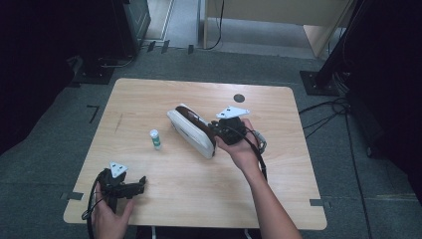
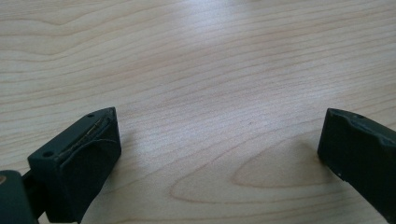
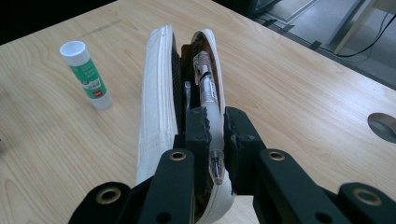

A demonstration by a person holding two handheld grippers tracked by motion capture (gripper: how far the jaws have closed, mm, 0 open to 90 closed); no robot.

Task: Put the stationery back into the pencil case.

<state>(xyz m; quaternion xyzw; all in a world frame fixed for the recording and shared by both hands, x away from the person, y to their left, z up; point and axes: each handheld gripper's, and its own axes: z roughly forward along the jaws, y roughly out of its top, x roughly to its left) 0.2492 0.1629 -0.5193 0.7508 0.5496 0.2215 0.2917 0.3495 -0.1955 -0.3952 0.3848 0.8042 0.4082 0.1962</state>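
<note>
Our right gripper (image 3: 214, 135) pinches a clear plastic pen (image 3: 208, 100) inside the open white stitched pencil case (image 3: 156, 112) mid-table (image 1: 149, 99); the pen's far end is hidden. Our left gripper (image 2: 219, 149) has its jaws spread over bare woodgrain.

Black tongs (image 3: 214, 135), brass-ringed screw holes, grey triangular plates, black cables

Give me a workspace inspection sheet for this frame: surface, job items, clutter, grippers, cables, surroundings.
Surface: wooden table, bare, round grommet near far edge.
Job items: white pencil case, open, lying mid-table; clear pen at its opening.
Clutter: glue stick lying left of case.
Grippers: right hand-held gripper shut on pen; left hand-held gripper open over bare table at near left corner.
Cables: one trails from each gripper; more on floor at right.
Surroundings: grey floor, dark stands, desk legs behind.
</note>
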